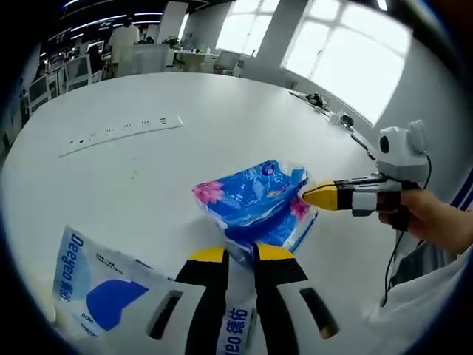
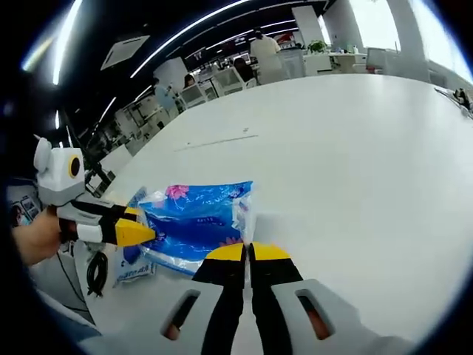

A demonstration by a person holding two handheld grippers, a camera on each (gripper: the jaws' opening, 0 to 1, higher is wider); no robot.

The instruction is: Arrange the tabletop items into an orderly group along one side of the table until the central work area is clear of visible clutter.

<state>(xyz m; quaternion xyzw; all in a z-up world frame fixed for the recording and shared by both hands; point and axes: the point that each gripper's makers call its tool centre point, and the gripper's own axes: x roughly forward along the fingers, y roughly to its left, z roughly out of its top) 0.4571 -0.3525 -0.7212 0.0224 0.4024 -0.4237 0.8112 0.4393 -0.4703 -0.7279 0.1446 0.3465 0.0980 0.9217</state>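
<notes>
Crinkly blue plastic pack (image 1: pixel 255 198) pinched between both claws.

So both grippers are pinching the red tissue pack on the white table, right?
Not quite: the tissue pack is blue with pink flowers, not red. The left gripper view shows that. The rest holds: the left gripper and the right gripper are both shut on its wrapper, and it lies on the white table.
</notes>
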